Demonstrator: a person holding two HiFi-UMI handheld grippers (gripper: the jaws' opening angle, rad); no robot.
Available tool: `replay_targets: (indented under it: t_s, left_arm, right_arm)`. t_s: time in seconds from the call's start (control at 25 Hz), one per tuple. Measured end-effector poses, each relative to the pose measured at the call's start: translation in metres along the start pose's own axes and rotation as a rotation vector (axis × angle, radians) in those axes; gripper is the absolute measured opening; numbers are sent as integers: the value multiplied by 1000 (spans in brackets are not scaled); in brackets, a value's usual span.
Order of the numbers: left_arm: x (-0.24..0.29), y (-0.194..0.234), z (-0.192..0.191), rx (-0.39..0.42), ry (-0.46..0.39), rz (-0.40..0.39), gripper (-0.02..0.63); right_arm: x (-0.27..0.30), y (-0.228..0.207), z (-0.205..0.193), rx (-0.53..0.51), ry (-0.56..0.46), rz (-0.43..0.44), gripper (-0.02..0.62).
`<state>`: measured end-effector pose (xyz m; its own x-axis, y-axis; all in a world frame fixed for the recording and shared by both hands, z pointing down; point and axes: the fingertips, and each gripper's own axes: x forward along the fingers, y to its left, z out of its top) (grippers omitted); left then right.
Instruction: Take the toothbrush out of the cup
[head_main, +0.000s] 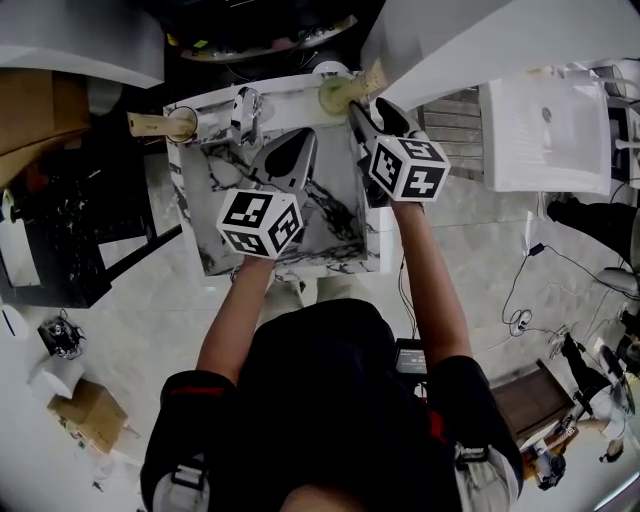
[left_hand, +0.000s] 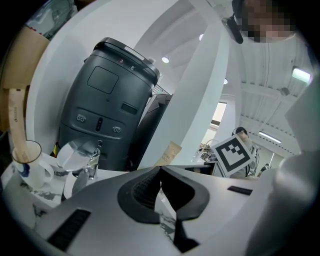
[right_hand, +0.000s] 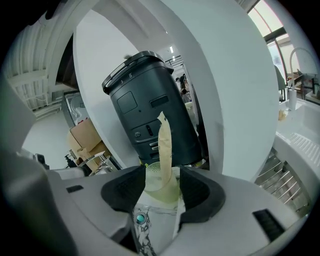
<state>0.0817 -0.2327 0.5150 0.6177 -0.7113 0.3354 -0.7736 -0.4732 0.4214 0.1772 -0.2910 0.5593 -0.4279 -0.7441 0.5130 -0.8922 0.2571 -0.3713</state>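
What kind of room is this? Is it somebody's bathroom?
Probably a pretend bathroom corner inside a workshop: a white marble-patterned washbasin with a shiny metal tap and a pale cup holding a paper-wrapped toothbrush, but brown cardboard boxes and black cables lie on the floor.

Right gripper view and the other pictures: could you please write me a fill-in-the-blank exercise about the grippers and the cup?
1. The right gripper has ___ jaws on either side of the cup.
2. The toothbrush stands ___ the cup.
3. The left gripper is ___ and holds nothing.
Missing words: open; inside; shut.
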Motion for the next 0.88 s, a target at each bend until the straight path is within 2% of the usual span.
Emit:
replay_targets:
  t_s: [0.48, 0.68, 0.88]
  left_arm:
    - [3, 8, -8, -33, 14, 25, 11]
    - [3, 8, -5, -1, 25, 29, 11]
    - [-3, 12, -8, -39, 17, 39, 11]
  right_arm:
    - [26, -4, 12, -19, 17, 17, 204]
    - [37, -5, 17, -35, 19, 15, 204]
    - [42, 1, 24, -118, 19, 3, 204]
